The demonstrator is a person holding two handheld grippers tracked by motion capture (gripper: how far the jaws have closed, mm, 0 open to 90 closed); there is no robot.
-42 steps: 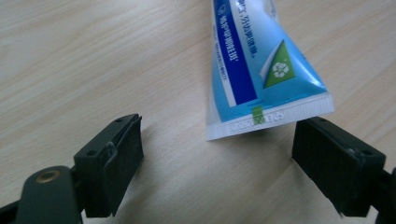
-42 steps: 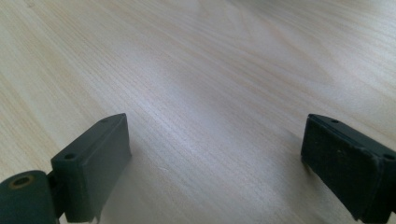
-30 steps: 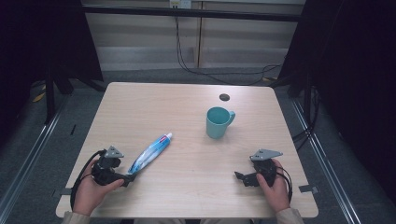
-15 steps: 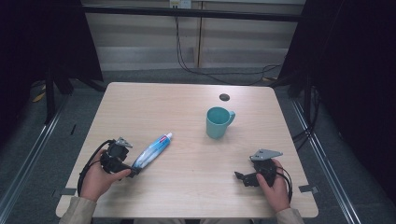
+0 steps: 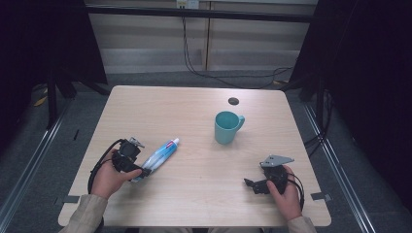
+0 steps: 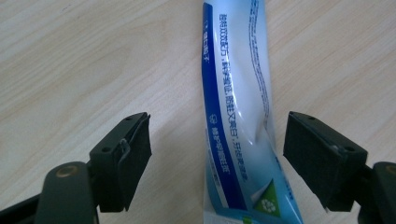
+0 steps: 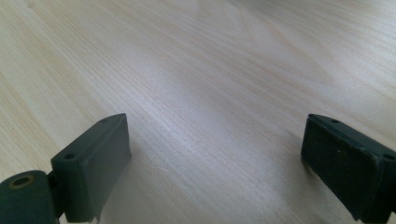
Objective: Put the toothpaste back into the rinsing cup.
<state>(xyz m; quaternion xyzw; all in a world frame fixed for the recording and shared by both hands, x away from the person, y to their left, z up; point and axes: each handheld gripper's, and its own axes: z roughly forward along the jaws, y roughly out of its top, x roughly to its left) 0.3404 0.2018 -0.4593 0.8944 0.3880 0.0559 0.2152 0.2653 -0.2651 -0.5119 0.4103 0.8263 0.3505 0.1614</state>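
A blue-and-white toothpaste tube (image 5: 160,154) lies flat on the wooden table (image 5: 194,204), cap end pointing away to the right. My left gripper (image 5: 141,170) sits at the tube's flat rear end. In the left gripper view the tube (image 6: 236,107) runs between the two pads (image 6: 133,158), with a gap on each side. Those jaws have just been closing, but they do not press on the tube. My right gripper (image 5: 252,184) rests low near the front right of the table, held by a hand. Its jaws (image 7: 215,140) stand wide over bare wood.
A teal mug (image 5: 227,127) stands upright right of centre, handle to the right. A small dark round disc (image 5: 233,101) lies behind it. Black cables trail from both grippers. Dark frame posts and floor rails flank the table.
My left hand has slid forward and right along the table until its jaws straddle the tube's rear end, and the jaws have narrowed a little. The right hand has stayed put.
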